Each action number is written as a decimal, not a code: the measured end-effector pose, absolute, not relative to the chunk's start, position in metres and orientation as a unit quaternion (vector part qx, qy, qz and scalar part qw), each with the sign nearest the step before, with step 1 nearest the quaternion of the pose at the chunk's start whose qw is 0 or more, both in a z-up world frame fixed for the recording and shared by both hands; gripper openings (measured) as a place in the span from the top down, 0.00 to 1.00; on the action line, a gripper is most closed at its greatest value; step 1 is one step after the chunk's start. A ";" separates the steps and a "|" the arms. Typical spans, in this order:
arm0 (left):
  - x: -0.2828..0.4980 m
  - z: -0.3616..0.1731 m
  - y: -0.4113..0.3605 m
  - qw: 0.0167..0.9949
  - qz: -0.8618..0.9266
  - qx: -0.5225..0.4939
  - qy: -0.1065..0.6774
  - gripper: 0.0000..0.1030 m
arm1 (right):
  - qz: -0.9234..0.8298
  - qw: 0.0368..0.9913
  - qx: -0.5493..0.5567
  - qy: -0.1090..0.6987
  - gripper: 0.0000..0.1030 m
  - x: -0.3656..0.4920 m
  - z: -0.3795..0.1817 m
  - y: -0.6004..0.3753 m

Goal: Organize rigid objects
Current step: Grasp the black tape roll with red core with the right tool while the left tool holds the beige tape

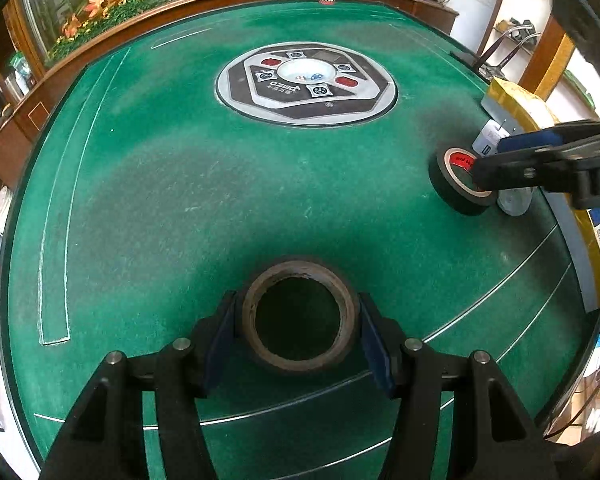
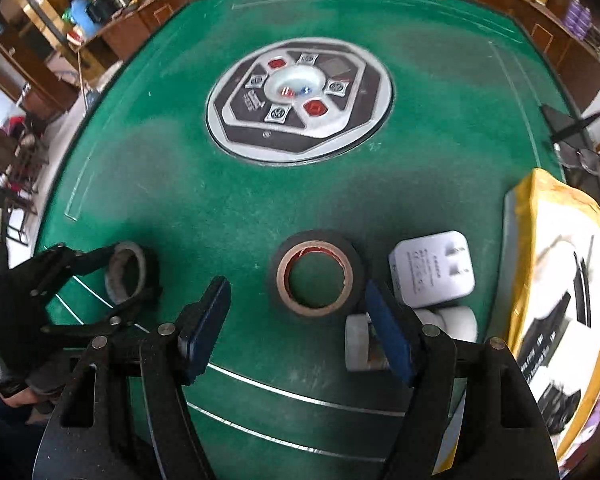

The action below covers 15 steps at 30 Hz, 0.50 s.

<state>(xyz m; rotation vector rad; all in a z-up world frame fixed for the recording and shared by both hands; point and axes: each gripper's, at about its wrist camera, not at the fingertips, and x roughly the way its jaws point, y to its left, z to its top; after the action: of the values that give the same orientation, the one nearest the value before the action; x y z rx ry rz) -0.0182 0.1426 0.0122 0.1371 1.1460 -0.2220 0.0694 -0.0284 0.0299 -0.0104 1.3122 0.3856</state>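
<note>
Left gripper (image 1: 300,332) clamped on brown tape roll (image 1: 300,316), lifted or resting near felt (image 1: 180,200), cannot tell. Right gripper (image 2: 296,320) spread apart, empty, black tape roll (image 2: 316,276) lying flat just ahead, beside charger (image 2: 432,268) and box (image 2: 560,300). Step: gathering rolls. Next: probably bring brown roll over beside black one.

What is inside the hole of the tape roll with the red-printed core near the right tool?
Only bare green felt shows through the core of the black tape roll. Nothing sits inside it. The right tool straddles its near side, pads apart and not touching it.
</note>
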 end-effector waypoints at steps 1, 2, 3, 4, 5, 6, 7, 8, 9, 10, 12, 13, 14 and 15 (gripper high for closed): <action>-0.018 0.012 0.143 0.832 -0.105 0.063 0.542 0.43 | 0.180 0.772 -0.011 0.610 0.31 0.074 0.026 -0.027; -0.018 0.012 0.143 0.832 -0.104 0.063 0.542 0.43 | 0.180 0.769 -0.016 0.613 0.31 0.076 0.023 -0.026; -0.018 0.012 0.143 0.831 -0.104 0.063 0.542 0.43 | 0.179 0.766 -0.021 0.617 0.31 0.079 0.019 -0.024; -0.017 0.012 0.143 0.831 -0.104 0.063 0.542 0.43 | 0.179 0.764 -0.025 0.620 0.31 0.080 0.017 -0.024; -0.017 0.012 0.143 0.832 -0.104 0.063 0.542 0.43 | 0.177 0.762 -0.028 0.623 0.31 0.082 0.014 -0.023; -0.016 0.012 0.142 0.832 -0.104 0.063 0.541 0.43 | 0.176 0.758 -0.030 0.627 0.31 0.084 0.009 -0.023; -0.016 0.012 0.142 0.833 -0.104 0.063 0.540 0.42 | 0.175 0.755 -0.030 0.632 0.31 0.086 0.006 -0.023; -0.016 0.012 0.142 0.834 -0.104 0.063 0.539 0.42 | 0.172 0.752 -0.031 0.635 0.31 0.087 0.003 -0.023; -0.015 0.011 0.142 0.834 -0.104 0.063 0.538 0.42 | 0.170 0.750 -0.032 0.638 0.31 0.087 0.000 -0.022; -0.014 0.011 0.141 0.836 -0.105 0.064 0.534 0.42 | 0.170 0.755 -0.034 0.633 0.31 0.086 -0.001 -0.020; -0.015 0.011 0.141 0.839 -0.107 0.062 0.530 0.43 | 0.163 0.761 -0.040 0.626 0.39 0.082 0.000 -0.019; -0.015 0.011 0.141 0.840 -0.108 0.063 0.528 0.43 | 0.157 0.763 -0.040 0.625 0.39 0.078 0.001 -0.019; -0.015 0.012 0.140 0.840 -0.109 0.065 0.527 0.43 | 0.159 0.763 -0.029 0.626 0.39 0.075 0.003 -0.020; -0.014 0.012 0.140 0.840 -0.113 0.063 0.527 0.44 | 0.161 0.764 -0.014 0.625 0.39 0.071 0.005 -0.021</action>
<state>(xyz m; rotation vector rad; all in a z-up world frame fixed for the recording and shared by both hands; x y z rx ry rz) -0.0144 0.1403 0.0122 0.1341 1.1146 -0.2389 0.0708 -0.0211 0.0048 -0.0307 1.3584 0.3496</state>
